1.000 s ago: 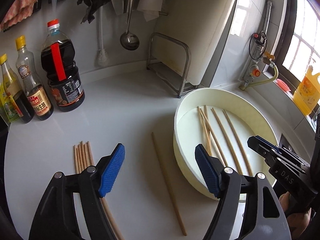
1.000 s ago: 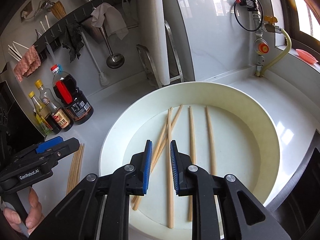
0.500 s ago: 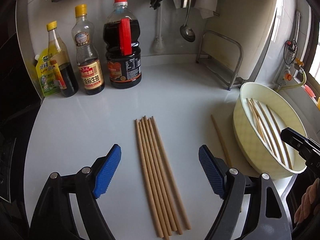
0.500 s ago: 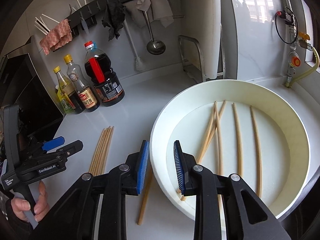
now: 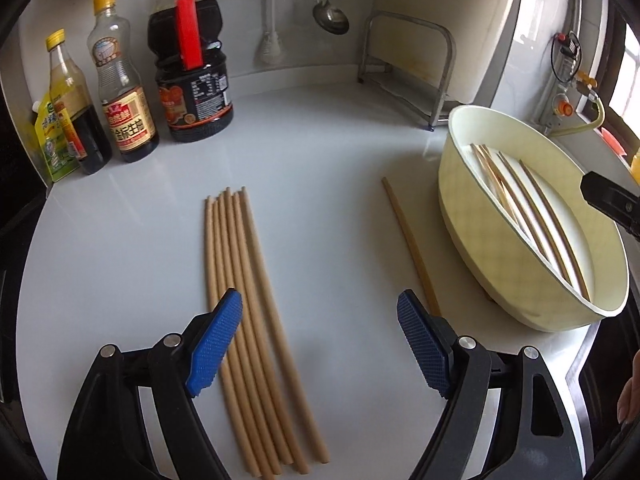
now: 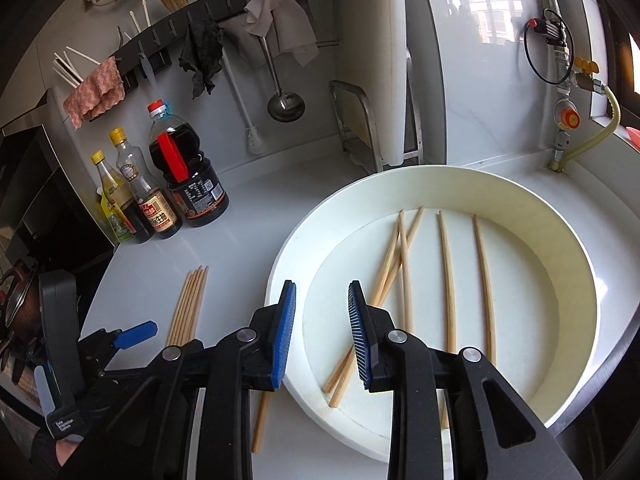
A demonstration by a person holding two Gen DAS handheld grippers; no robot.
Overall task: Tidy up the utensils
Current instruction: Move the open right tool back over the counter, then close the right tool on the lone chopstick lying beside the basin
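A row of several wooden chopsticks (image 5: 248,300) lies side by side on the white counter; it also shows in the right wrist view (image 6: 190,304). My left gripper (image 5: 320,344) is open and empty just above the row's near end. One loose chopstick (image 5: 410,244) lies beside the cream basin (image 5: 472,216). Several chopsticks (image 6: 404,272) lie inside the basin (image 6: 576,264). My right gripper (image 6: 322,332) is open and empty over the basin's left rim, above the loose chopstick (image 6: 262,420).
Three sauce bottles (image 5: 132,92) and a green pouch stand at the back left of the counter. A metal rack (image 5: 412,68) holds a white cutting board at the back. A ladle (image 6: 285,104) and cloths hang on the wall. The counter edge runs close in front.
My left gripper swung left from the basin to the row of chopsticks. My right gripper drew back from inside the basin to its left rim and opened a little wider.
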